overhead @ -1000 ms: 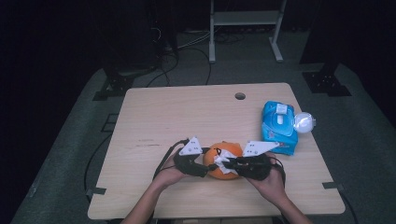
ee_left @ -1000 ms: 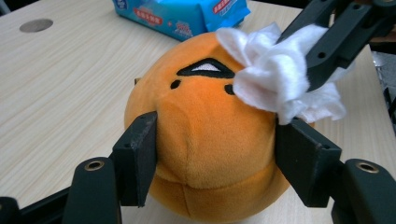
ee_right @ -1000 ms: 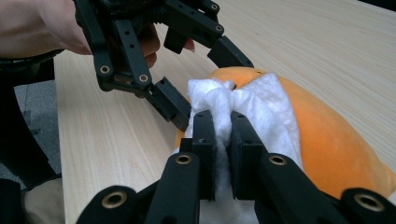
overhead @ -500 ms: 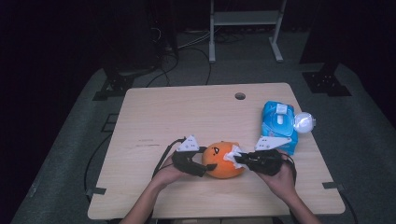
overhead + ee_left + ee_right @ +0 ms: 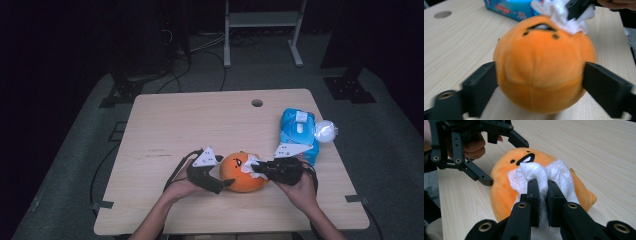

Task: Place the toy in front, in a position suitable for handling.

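Observation:
A round orange plush toy (image 5: 239, 174) with a small face lies near the table's front edge. My left gripper (image 5: 225, 171) reaches in from its left. Its jaws have just been opening and now stand wide on either side of the plush (image 5: 541, 67), at its flanks without squeezing it. My right gripper (image 5: 543, 185) is shut on a crumpled white wipe (image 5: 541, 173) and holds it against the top of the plush (image 5: 504, 185), beside the face. In the high view the wipe (image 5: 250, 164) shows on the toy's right shoulder, in front of the right gripper (image 5: 257, 170).
A blue pack of wipes (image 5: 298, 131) lies at the table's right side with a white round object (image 5: 325, 131) beside it. There is a cable hole (image 5: 257, 103) near the far edge. Cables trail off the front. Frame legs stand on the floor beyond.
The left jaws have spread apart around the plush, which looks rounder now. The right hand has shifted a little to the right with the wipe still on the toy.

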Motion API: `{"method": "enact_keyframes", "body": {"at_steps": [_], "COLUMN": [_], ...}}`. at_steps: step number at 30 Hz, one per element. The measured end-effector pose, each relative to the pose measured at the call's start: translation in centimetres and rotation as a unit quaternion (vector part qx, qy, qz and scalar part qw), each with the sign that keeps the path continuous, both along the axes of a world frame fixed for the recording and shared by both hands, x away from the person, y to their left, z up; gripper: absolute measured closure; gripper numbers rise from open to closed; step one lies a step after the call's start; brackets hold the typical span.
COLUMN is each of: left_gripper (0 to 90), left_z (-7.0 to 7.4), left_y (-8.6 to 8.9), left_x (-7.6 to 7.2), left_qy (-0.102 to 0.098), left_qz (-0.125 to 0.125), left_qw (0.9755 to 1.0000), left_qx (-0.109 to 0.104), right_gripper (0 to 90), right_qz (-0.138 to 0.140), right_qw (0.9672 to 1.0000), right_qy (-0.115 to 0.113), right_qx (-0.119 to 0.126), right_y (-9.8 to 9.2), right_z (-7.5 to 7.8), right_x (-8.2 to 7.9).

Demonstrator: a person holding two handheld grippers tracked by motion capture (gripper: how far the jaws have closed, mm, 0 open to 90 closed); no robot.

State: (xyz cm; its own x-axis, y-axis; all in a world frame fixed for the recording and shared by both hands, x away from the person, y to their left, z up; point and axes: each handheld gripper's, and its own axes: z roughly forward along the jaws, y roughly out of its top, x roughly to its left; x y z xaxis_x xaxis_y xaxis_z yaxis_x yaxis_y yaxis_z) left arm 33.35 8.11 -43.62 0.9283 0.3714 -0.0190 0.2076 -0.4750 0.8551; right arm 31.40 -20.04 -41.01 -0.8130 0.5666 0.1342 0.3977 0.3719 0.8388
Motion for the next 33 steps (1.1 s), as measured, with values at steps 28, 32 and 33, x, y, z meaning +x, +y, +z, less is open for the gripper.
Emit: {"method": "enact_keyframes", "body": {"at_steps": [28,32,33], "left_gripper": [35.4,36.0,35.6], "left_z": [1.8,1.9,1.8], "left_y": [-1.7,-2.2,-2.2], "left_x": [-2.4,-3.2,-3.2], "left_qy": [-0.078,-0.109,-0.109], "left_qz": [-0.045,-0.076,-0.078], "left_qw": [0.9957,0.9903,0.9902], "left_qx": [0.018,0.039,0.039], "right_gripper": [81.5,81.7,81.9], "right_qz": [0.052,0.042,0.022], "right_qw": [0.9981,0.9980,0.9987], "right_qy": [-0.028,-0.041,-0.042], "right_qx": [0.020,0.026,0.019], "right_y": [3.2,3.0,2.4], "right_z": [1.5,2.0,2.1], "right_x": [-2.1,-2.0,-1.6]}}
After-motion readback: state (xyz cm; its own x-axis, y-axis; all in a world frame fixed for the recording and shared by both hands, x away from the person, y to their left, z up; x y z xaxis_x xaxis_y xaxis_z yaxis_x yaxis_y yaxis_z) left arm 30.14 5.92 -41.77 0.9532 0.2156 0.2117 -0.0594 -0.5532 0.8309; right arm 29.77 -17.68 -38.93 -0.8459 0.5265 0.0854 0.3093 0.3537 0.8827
